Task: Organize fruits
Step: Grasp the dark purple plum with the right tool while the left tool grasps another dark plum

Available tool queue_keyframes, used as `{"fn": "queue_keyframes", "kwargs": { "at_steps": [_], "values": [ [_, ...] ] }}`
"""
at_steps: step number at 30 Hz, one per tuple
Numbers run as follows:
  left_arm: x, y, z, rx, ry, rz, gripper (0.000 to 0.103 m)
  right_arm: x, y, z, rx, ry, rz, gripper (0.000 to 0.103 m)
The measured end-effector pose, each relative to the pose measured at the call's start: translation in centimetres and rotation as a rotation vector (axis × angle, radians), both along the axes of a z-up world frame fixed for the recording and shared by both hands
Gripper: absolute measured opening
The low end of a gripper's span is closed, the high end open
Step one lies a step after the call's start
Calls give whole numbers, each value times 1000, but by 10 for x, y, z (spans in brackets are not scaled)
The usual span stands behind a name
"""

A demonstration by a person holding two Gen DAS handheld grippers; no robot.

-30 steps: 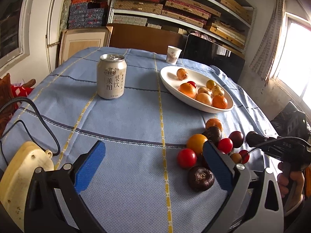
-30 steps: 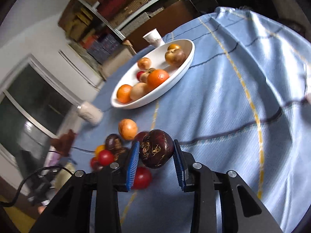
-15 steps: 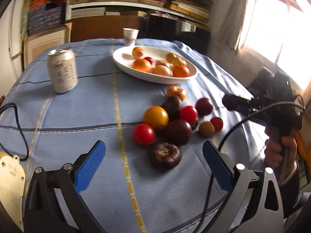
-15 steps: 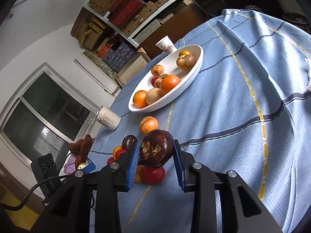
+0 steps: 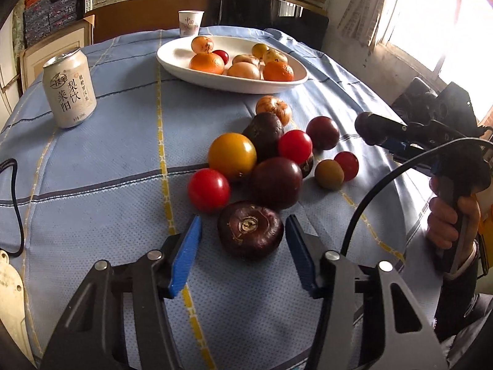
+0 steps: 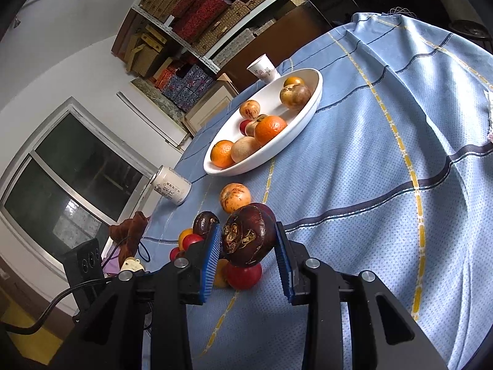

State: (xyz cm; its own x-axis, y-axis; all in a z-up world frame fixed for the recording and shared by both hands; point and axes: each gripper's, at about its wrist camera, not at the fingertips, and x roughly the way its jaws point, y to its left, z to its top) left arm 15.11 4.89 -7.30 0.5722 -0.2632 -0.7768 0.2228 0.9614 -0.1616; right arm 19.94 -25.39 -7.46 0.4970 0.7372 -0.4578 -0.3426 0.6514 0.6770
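at the lower centre of the left wrist view, the left gripper (image 5: 243, 252), jaws just closing, brackets a dark fruit (image 5: 250, 229) without contact, so an off-centre squeeze may roll it into the red tomato (image 5: 209, 189); the right gripper (image 6: 249, 256) clamps another dark fruit (image 6: 248, 238).

drink can (image 5: 70, 88) printed 梨饮 and 莱阳, paper cup (image 5: 190, 23) red print unreadable

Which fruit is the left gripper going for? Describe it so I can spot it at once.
Start at the white dish, then come toward the camera past the loose fruit pile. The target is the nearest piece, a dark maroon fruit lying alone between the blue fingers, which have just been closing. Unlike its smooth round neighbours, it is flattened, with a tan stem scar facing up.
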Motion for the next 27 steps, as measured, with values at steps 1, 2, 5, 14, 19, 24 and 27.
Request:
{"fn": "queue_keyframes", "kwargs": {
  "at_steps": [1,2,5,14,19,24,27],
  "values": [
    [0,0,0,-3,-1,-4,52,0,1,0,-1,0,1,35],
    [0,0,0,0,0,-3,52,0,1,0,-2,0,2,35],
    [0,-1,0,9,-2,-2,52,0,1,-1,-2,1,1,35],
    [-4,-5,1,23,-5,-12,43,-1,1,-4,-2,9,0,35],
    [-7,-7,4,46,-14,0,43,-1,1,-3,-1,6,0,35],
    [-9,-5,7,43,-20,19,42,-1,2,-4,-1,7,0,35],
    [-10,-5,9,46,-27,25,42,-1,1,-4,-1,7,0,35]
  ]
}}
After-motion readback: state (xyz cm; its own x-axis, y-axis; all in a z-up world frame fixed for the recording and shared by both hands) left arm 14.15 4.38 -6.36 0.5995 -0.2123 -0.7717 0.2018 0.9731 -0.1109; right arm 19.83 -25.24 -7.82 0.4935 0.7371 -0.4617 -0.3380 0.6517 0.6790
